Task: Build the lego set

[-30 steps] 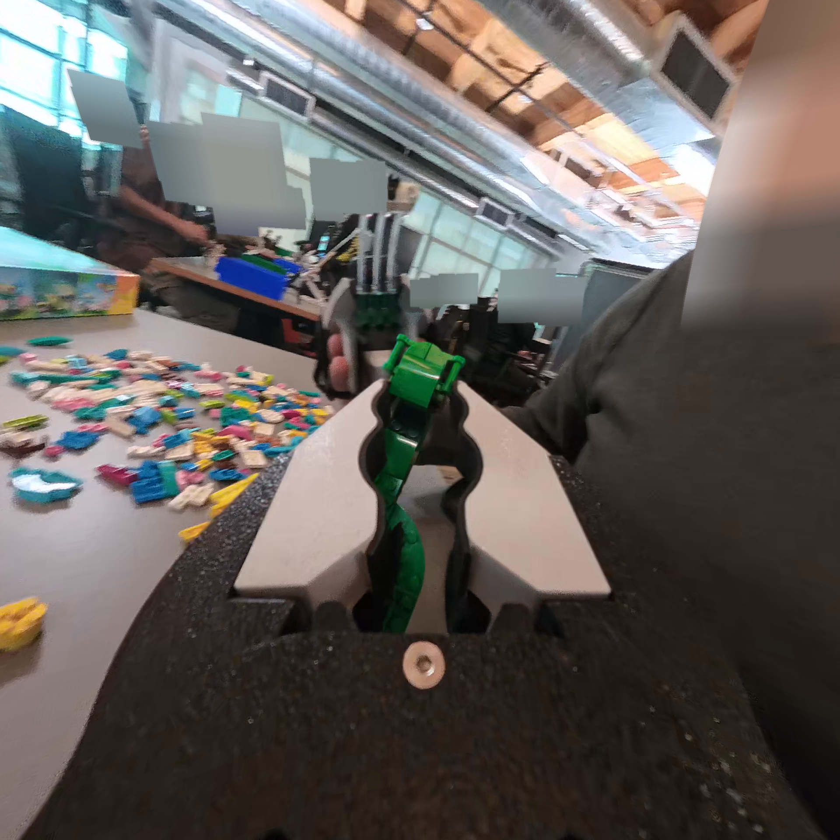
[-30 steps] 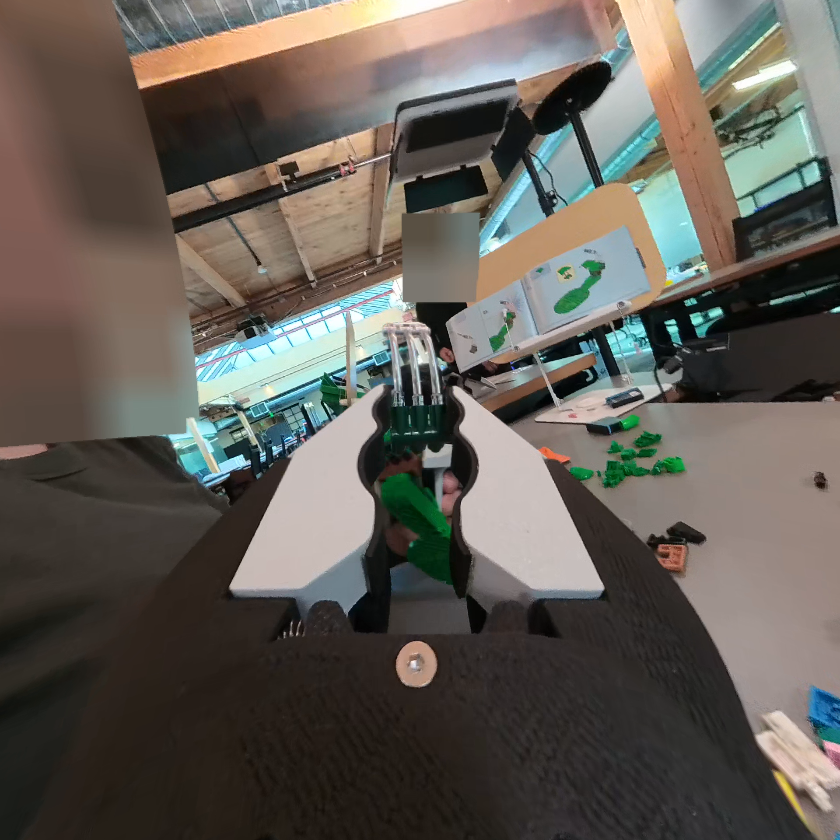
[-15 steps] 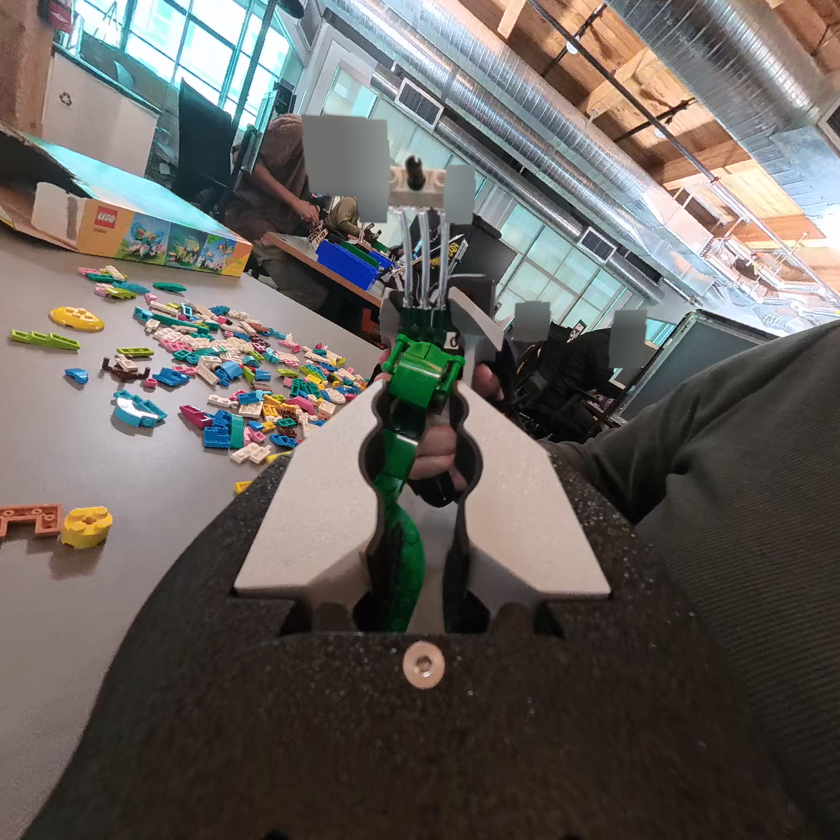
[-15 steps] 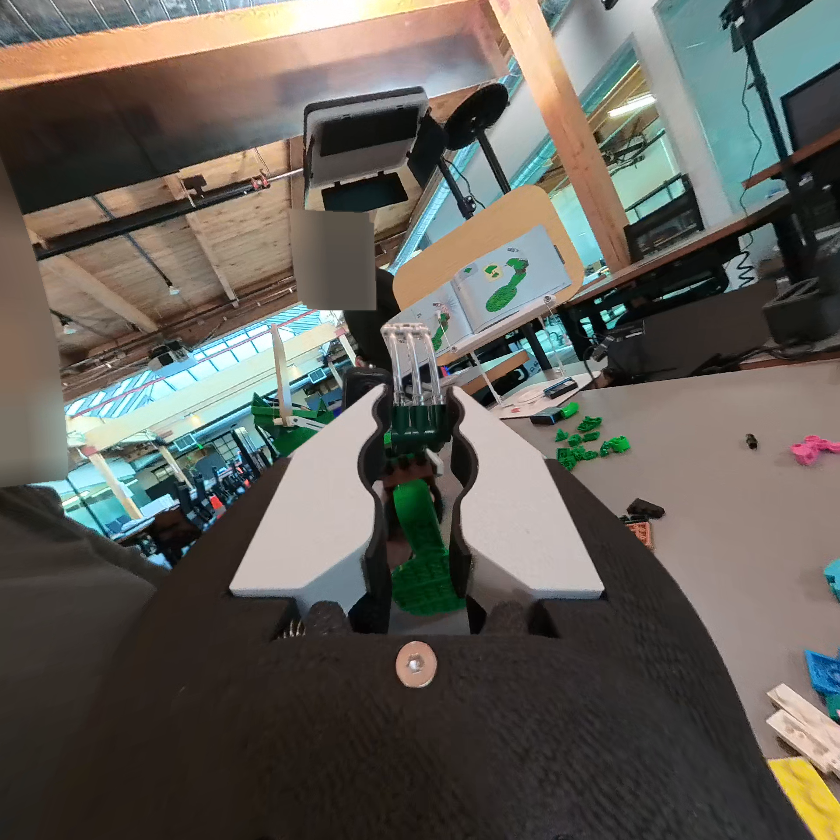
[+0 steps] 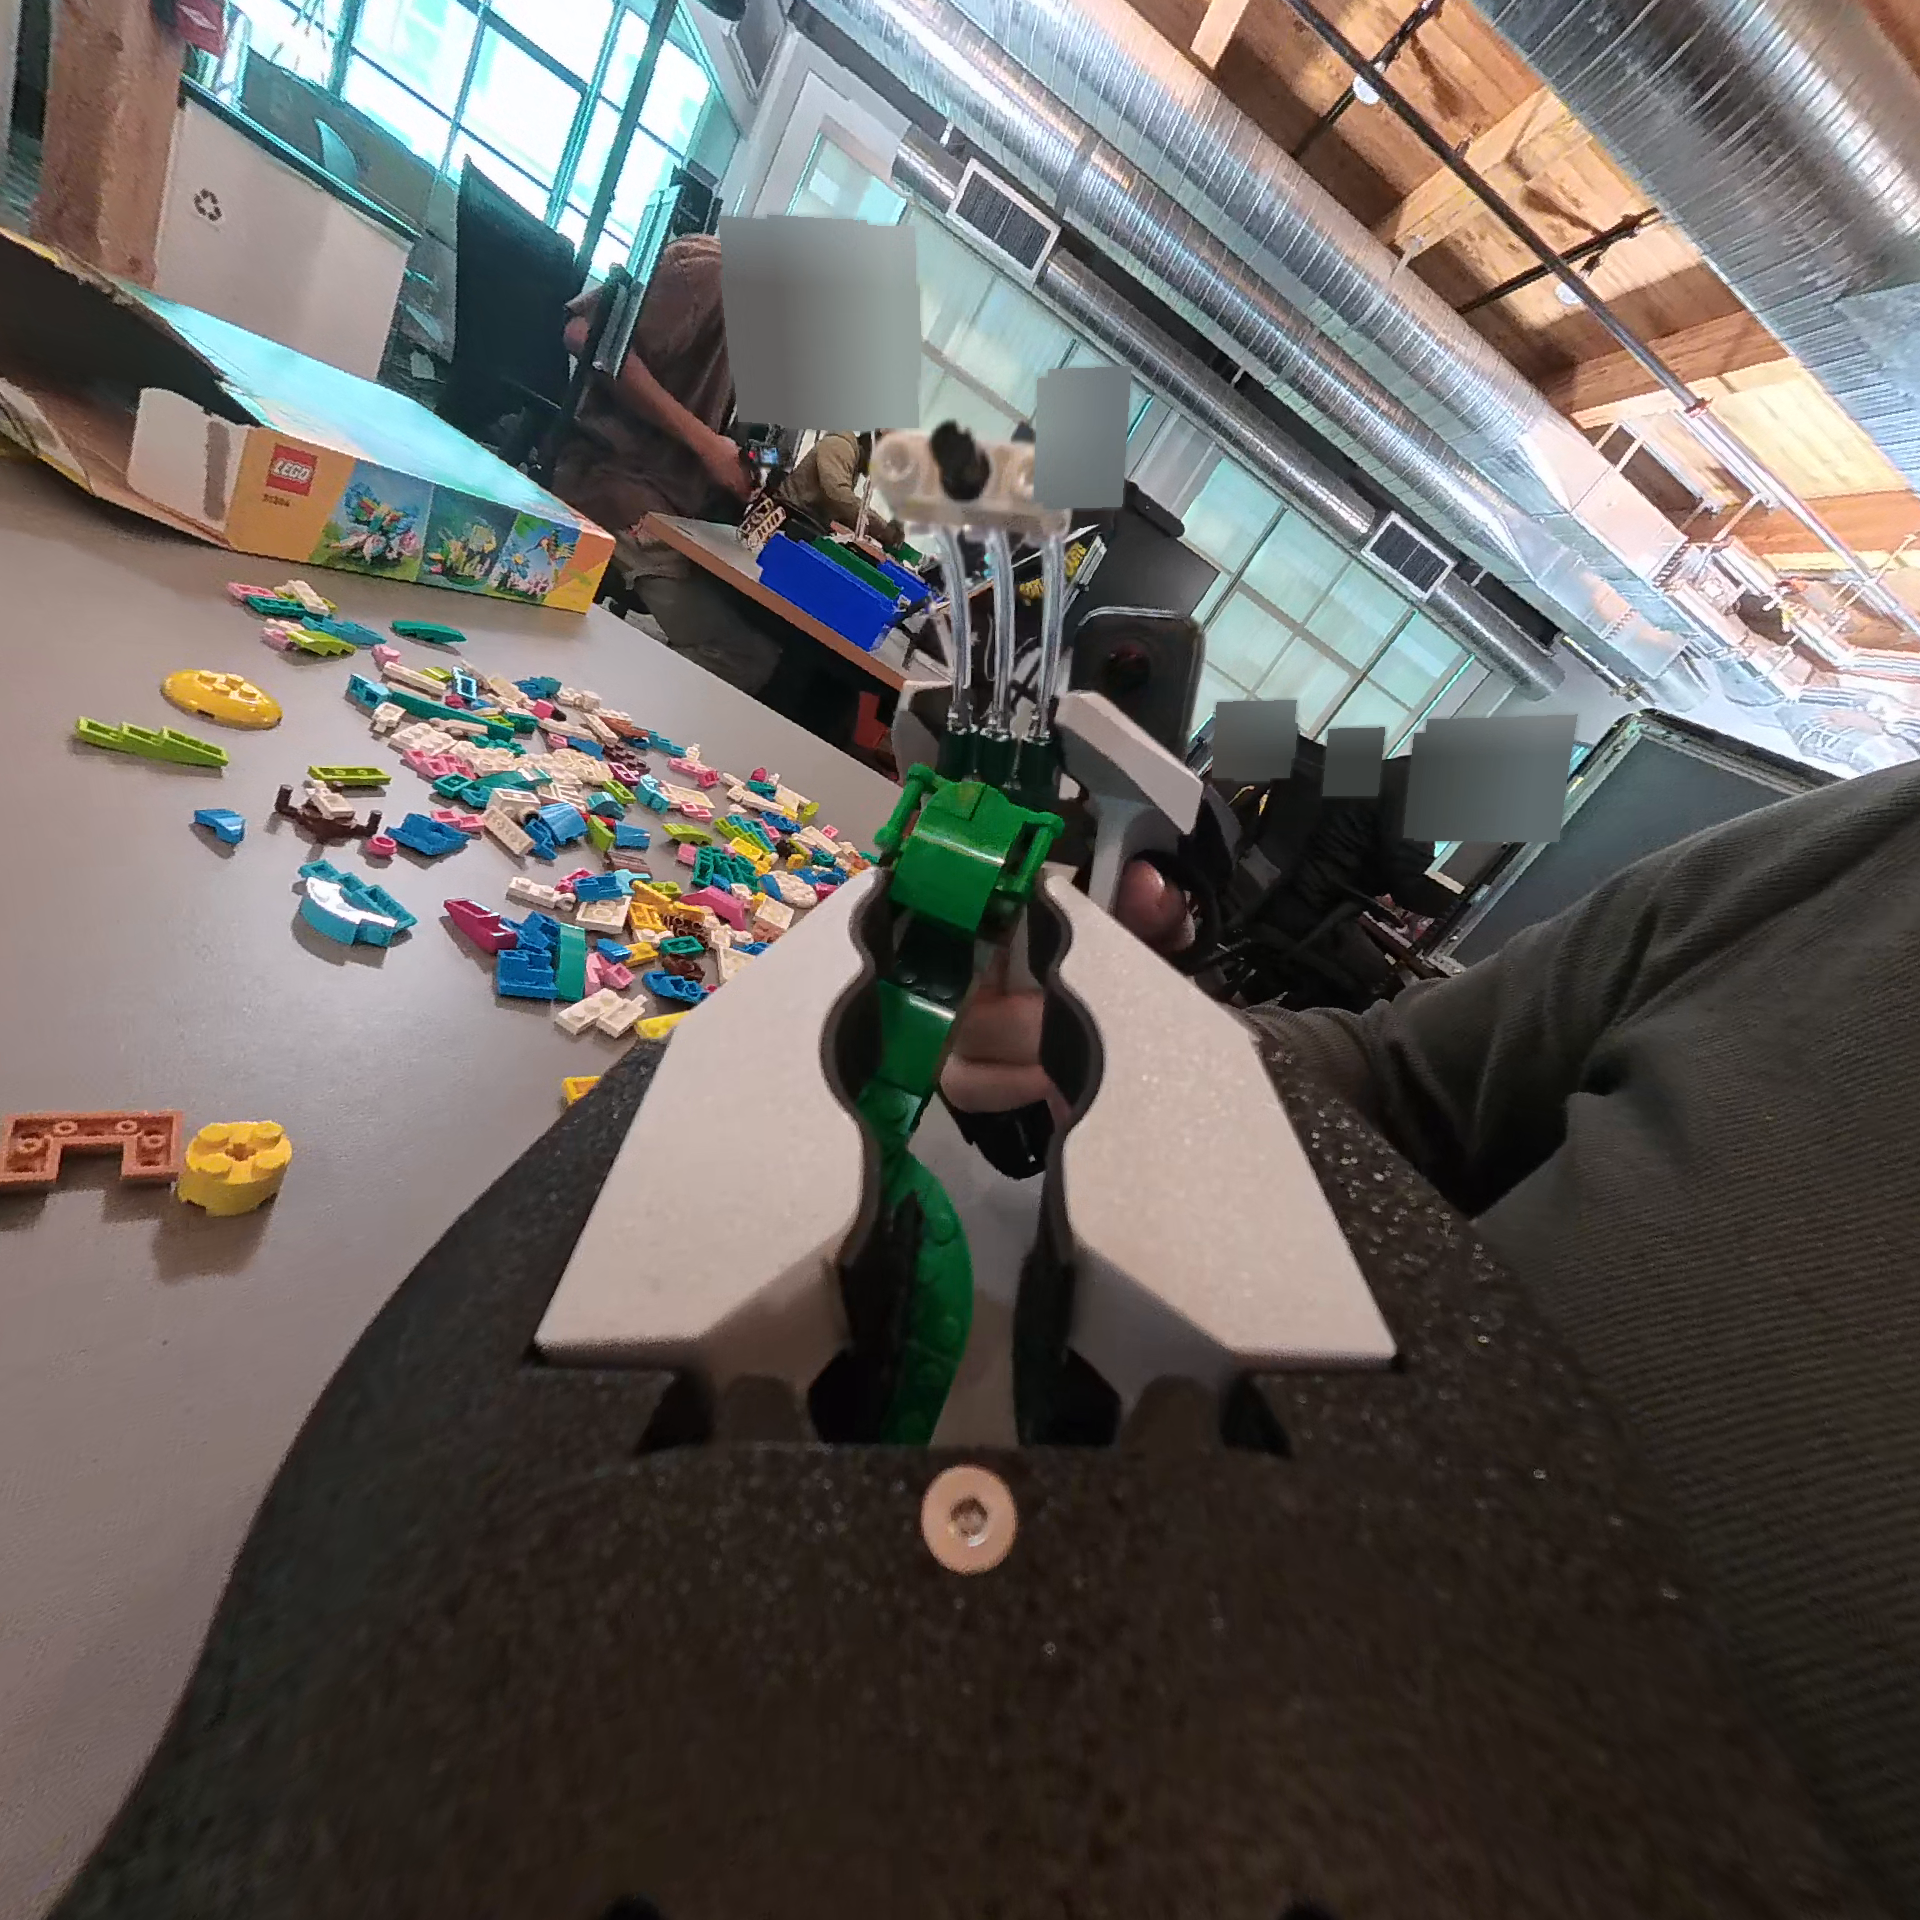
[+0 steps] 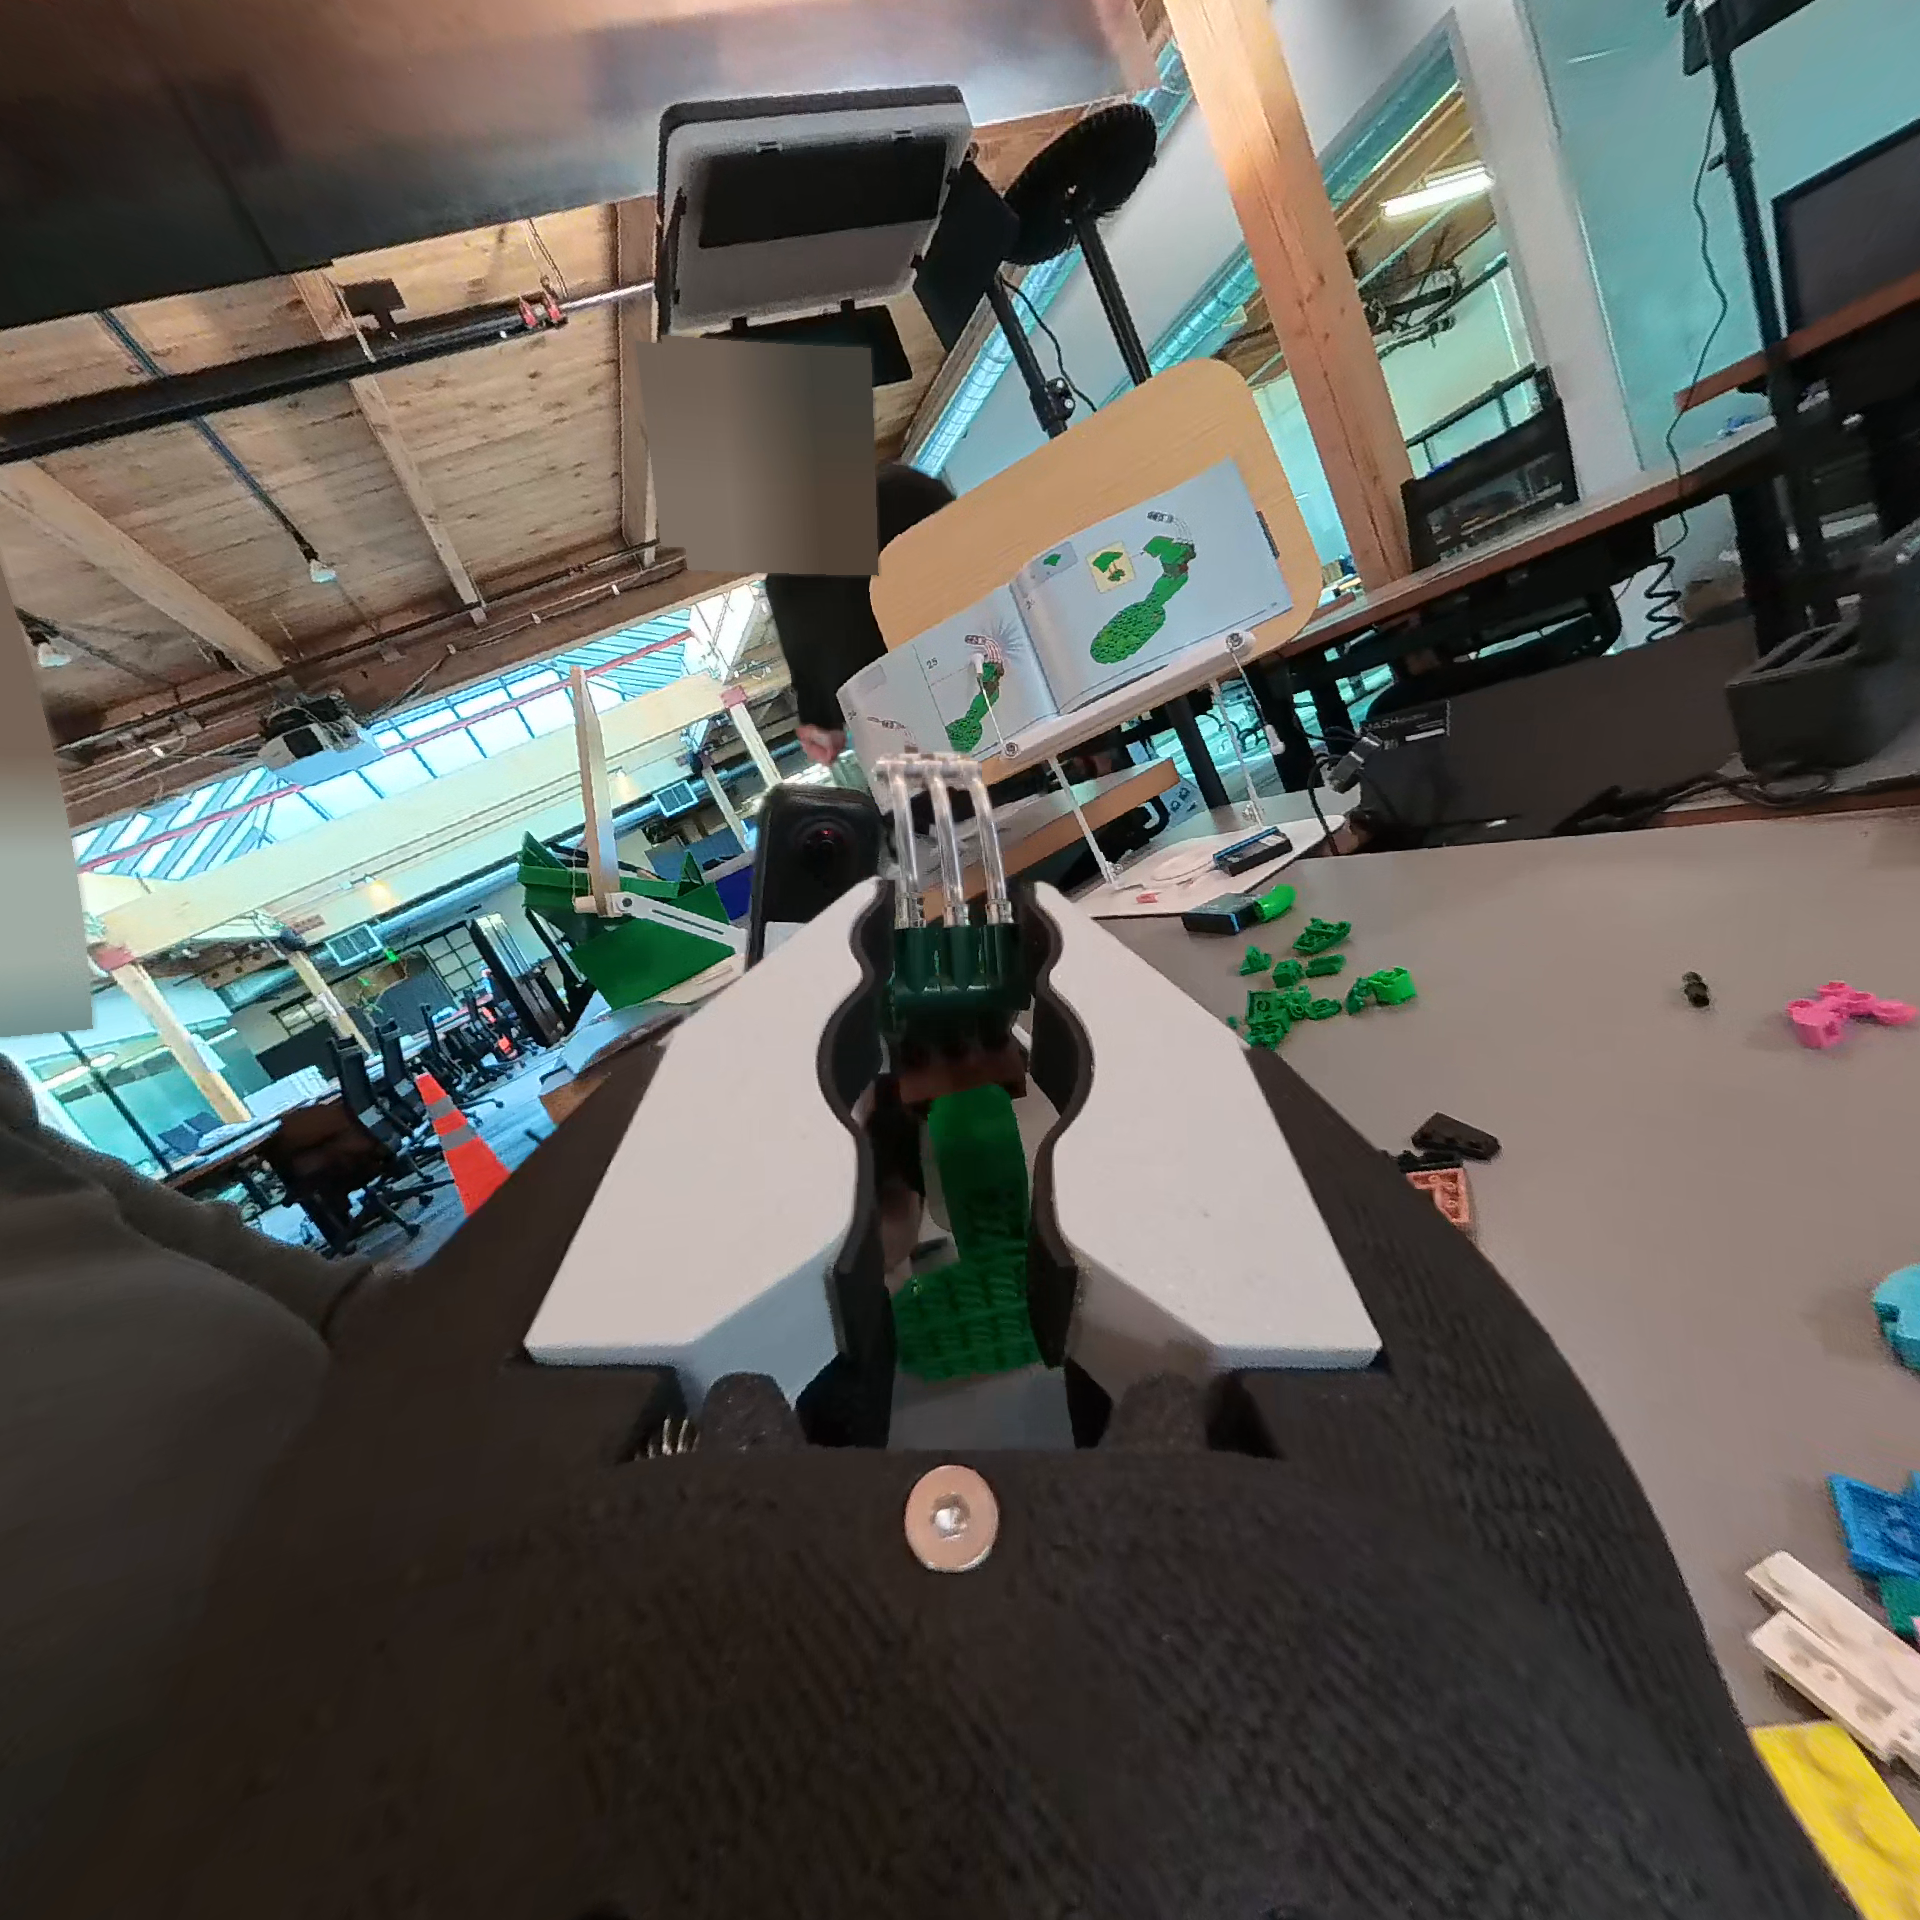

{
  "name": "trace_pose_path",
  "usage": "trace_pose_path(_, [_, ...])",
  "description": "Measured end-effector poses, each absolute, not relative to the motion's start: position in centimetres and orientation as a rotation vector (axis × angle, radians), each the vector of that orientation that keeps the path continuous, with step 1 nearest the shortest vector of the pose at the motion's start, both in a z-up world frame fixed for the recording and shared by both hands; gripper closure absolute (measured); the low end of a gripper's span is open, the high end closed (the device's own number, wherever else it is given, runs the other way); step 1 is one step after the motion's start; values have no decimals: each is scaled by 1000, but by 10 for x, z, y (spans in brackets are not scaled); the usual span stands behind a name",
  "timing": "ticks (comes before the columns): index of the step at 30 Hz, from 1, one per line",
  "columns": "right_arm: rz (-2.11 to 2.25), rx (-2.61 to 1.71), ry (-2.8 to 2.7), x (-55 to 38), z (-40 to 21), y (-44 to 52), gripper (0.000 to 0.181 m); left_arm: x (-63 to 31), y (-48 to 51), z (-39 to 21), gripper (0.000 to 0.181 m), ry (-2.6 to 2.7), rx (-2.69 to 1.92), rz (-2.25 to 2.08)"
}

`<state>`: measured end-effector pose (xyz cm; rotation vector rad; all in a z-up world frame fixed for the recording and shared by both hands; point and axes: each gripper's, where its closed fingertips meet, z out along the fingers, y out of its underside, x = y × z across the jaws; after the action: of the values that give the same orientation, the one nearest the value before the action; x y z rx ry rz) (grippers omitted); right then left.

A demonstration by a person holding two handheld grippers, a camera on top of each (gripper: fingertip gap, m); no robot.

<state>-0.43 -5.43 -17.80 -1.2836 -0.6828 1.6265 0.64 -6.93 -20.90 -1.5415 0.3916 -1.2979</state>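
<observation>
Both grippers, left (image 5: 961, 904) and right (image 6: 951, 935), clamp one green leaf assembly (image 5: 961, 857) (three clear stalks on top) above the bench (image 5: 156, 997); loose bricks (image 5: 582, 821) lie well left.

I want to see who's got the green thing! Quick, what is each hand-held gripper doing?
Left hand-held gripper: closed on the green lego leaf.
Right hand-held gripper: closed on the same leaf's dark green end.
</observation>
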Motion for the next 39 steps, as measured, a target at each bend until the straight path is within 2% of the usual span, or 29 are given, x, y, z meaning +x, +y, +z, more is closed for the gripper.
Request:
trace_pose_path(9, [1475,-1247,-767,-9,-182,-60,159,12,-70,-213,158,383,-1538,-1338])
trace_pose_path(23, [1570,-1150,-661,3,-178,-57,158,7,-67,-206,159,281,-1454,-1424])
trace_pose_path(39, [1586,-1215,-788,-2,-194,-62,158,-4,-66,-202,158,355,-1473,-1288])
